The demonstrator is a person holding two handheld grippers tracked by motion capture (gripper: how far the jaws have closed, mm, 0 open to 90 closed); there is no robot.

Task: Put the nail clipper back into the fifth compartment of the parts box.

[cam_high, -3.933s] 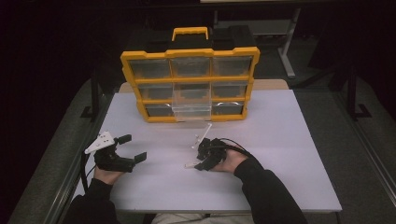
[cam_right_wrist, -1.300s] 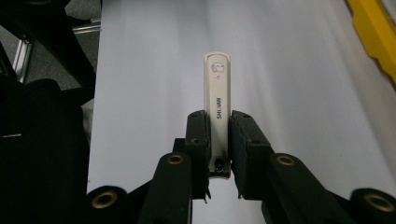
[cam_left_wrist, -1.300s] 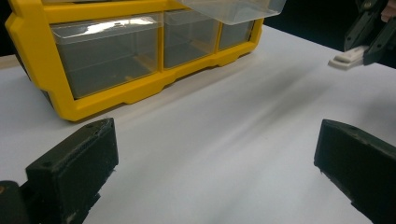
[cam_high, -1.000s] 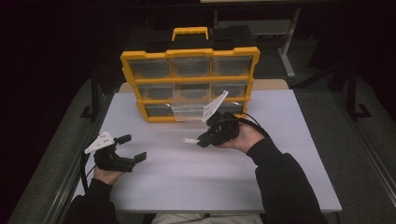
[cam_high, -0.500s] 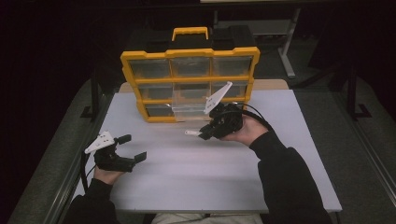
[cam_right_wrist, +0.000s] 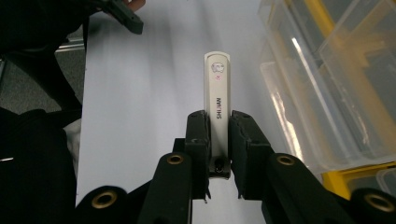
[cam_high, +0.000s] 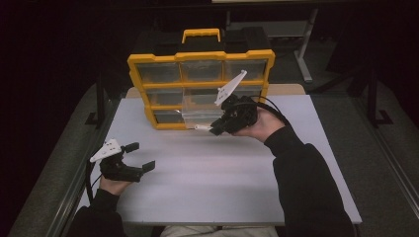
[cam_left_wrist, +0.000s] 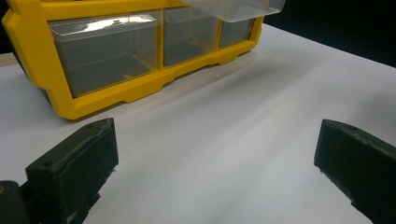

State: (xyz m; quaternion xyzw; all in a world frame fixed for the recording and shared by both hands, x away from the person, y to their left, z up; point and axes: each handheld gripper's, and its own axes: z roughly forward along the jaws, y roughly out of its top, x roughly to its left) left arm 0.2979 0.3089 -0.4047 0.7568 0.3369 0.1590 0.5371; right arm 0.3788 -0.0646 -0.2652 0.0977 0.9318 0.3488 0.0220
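Near edge, left side: left claw (cam_high: 141, 157) sits low over the white surface (cam_high: 222, 182), close to its left edge, the person's hand (cam_high: 114, 183) under it.
Left claw state: jaws wide apart, nothing between them; in the left gripper view bare white surface lies between the two black jaws.
Open room, near half: the white surface from the near edge up to the organizer is bare, with free space between the two claws, which are well apart.
Right claw: right claw (cam_high: 213, 129) is held up off the surface, near the organizer's lower front, the person's dark sleeve (cam_high: 306, 182) reaching across the right half of the surface.
Right claw state: clamped on a slim white stick-shaped item (cam_right_wrist: 218, 100) printed with small lettering; it pokes out past the jaw tips.
White item, place: its free end (cam_high: 201, 127) points left, just in front of the pulled-out drawer.
Drawer: clear plastic drawer (cam_high: 200, 109) juts forward from the middle column of the organizer.
Far side: yellow-framed drawer organizer (cam_high: 200, 57) stands upright at the far edge of the surface, handle on top.
Beyond edges: dark floor on both sides.
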